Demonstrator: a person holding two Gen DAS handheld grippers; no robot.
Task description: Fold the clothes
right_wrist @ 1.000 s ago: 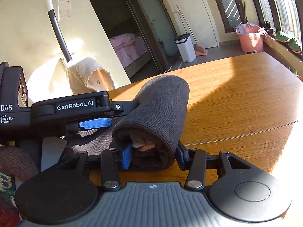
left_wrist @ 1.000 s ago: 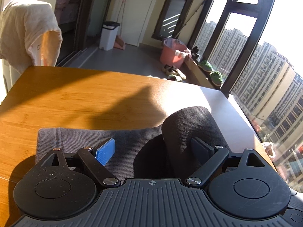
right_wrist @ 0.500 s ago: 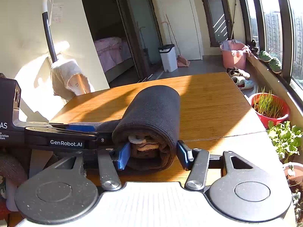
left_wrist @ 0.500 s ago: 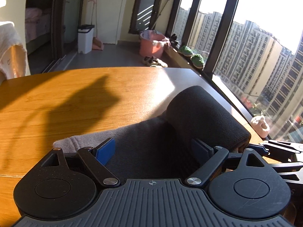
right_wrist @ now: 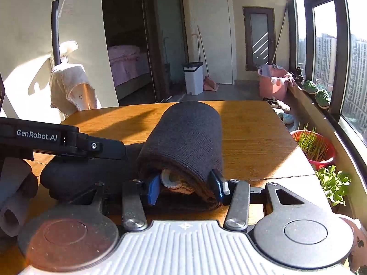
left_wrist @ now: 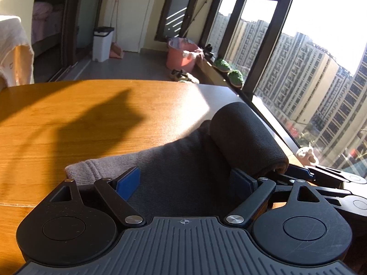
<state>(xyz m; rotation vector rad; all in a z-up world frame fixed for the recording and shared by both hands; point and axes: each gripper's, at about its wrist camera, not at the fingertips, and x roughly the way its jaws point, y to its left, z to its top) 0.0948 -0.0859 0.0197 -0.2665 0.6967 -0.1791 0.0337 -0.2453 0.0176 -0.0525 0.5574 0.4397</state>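
Observation:
A dark knitted garment lies on the wooden table (left_wrist: 68, 123), partly rolled into a thick roll (left_wrist: 245, 135). Its flat unrolled part (left_wrist: 174, 165) with a grey ribbed hem (left_wrist: 84, 169) lies between the wide-apart blue pads of my left gripper (left_wrist: 183, 181), which is open. In the right wrist view my right gripper (right_wrist: 187, 185) is shut on the near end of the roll (right_wrist: 185, 137), its pads pressing both sides. The left gripper's body (right_wrist: 62, 142) shows to the left of the roll.
A chair with a pale cloth (right_wrist: 71, 89) stands behind the table's far left corner. A red pot of grass (right_wrist: 314, 146) and leafy plants (right_wrist: 332, 181) stand by the window at the right. A white bin (right_wrist: 193, 78) and pink tub (right_wrist: 273, 82) stand on the floor beyond.
Both grippers swung round with the garment, so the views turned toward the window. The roll stays in the right gripper. The left gripper stays open over the flat part.

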